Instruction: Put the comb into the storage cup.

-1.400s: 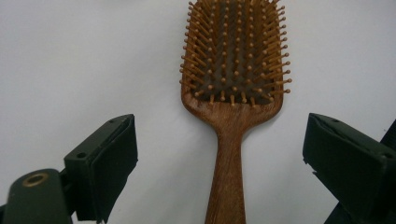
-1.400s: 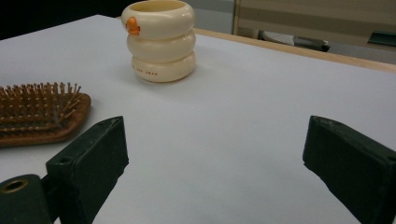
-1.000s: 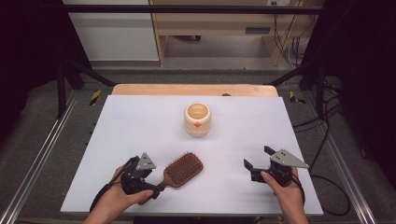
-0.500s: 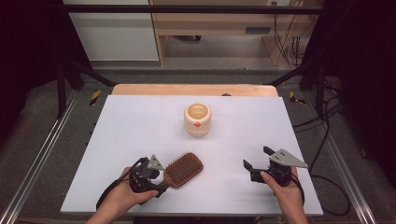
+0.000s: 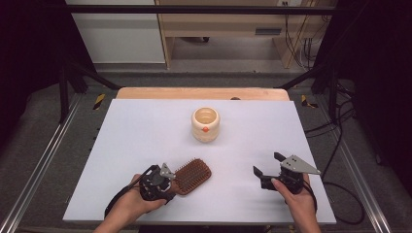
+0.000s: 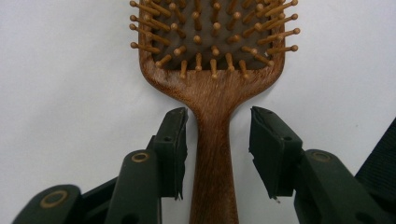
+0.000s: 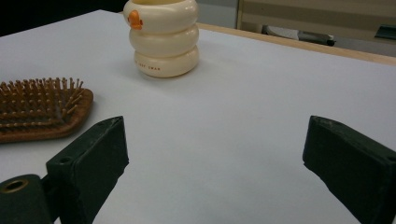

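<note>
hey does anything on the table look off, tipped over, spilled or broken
Nothing stands out. The wooden hairbrush lies flat, bristles up, its handle between the left claw's jaws, which have just been closing with gaps left on both sides. The cream cup stands upright. The right claw is open, with nothing between its jaws.

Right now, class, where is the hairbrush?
In the high view the hairbrush lies bristles up at the table's near left, handle between the left gripper's jaws, nearer than the cup.

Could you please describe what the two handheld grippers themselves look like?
Both are black: the left gripper trails a black cable, and the right gripper carries a grey three-cornered plate. Each has two blocky black jaws, with brass-coloured rivets at the pivots. Forearms are bare.
</note>
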A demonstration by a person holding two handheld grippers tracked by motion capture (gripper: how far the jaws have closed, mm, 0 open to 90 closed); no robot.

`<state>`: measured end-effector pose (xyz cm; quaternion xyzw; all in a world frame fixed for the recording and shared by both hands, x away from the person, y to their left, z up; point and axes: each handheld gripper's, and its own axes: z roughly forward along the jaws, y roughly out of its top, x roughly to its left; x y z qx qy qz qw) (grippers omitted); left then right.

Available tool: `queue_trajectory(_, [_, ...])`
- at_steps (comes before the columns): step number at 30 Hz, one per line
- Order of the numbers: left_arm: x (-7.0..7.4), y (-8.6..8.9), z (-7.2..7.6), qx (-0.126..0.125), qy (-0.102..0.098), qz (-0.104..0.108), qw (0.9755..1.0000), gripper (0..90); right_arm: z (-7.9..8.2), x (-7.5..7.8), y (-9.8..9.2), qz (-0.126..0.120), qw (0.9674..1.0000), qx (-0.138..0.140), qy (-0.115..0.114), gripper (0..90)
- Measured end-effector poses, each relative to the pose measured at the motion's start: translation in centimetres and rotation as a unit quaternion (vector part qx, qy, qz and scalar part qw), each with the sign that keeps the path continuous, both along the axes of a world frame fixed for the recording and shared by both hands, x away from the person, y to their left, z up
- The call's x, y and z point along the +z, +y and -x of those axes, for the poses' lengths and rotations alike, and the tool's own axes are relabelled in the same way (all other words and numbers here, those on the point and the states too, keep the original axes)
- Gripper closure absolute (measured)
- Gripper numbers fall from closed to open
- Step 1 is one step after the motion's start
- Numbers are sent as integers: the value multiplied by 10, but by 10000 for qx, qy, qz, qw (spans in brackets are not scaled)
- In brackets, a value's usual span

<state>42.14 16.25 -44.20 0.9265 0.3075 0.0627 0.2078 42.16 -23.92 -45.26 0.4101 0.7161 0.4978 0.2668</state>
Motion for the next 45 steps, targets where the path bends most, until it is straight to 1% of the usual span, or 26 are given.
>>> queue_trajectory(3, [-1, 0, -1, -12, 25, -8, 10000, 591, 0, 0, 0, 2, 10000, 2, 4, 68])
queue_trajectory(6, [-1, -1, -1, -64, 68, -63, 9999, 609, 0, 0, 0, 2, 10000, 8, 12, 68])
queue_trajectory(12, [-4, -1, -3, -77, 72, -148, 9998, 628, 0, 0, 0, -14, 10000, 20, 13, 68])
queue_trajectory(20, [-8, -4, -2, -94, 23, -277, 9996, 649, 0, 0, 0, -20, 10000, 28, 12, 68])
queue_trajectory(25, [-9, -4, -2, -15, 15, -238, 9997, 665, 0, 0, 0, -4, 10000, 38, 16, 68])
queue_trajectory(28, [-9, -5, -2, -47, 27, -289, 9996, 673, 0, 0, 1, 0, 10000, 52, 18, 68])
queue_trajectory(33, [-9, -5, -4, -82, 67, -289, 9995, 708, 0, 0, 2, 0, 10000, 59, 11, 68])
queue_trajectory(35, [-9, -5, -4, -74, 60, -258, 9996, 720, 0, 0, 2, 5, 10000, 64, 15, 69])
queue_trajectory(37, [-9, -6, -3, -112, 17, -293, 9995, 722, 0, 0, 2, -8, 10000, 73, 17, 68])
queue_trajectory(39, [-8, -6, -1, -214, -102, -350, 9991, 723, 0, 0, 2, -31, 10000, 76, 4, 68])
queue_trajectory(41, [-8, -7, 1, -239, -170, -356, 9989, 723, 0, 1, 2, -40, 10000, 74, 2, 69])
queue_trajectory(44, [-6, -7, 3, -231, -356, -292, 9987, 723, 1, 2, 2, -92, 9999, 69, -9, 69])
queue_trajectory(45, [-4, -7, 4, -226, -442, -233, 9985, 723, 1, 2, 2, -98, 9999, 66, -28, 68])
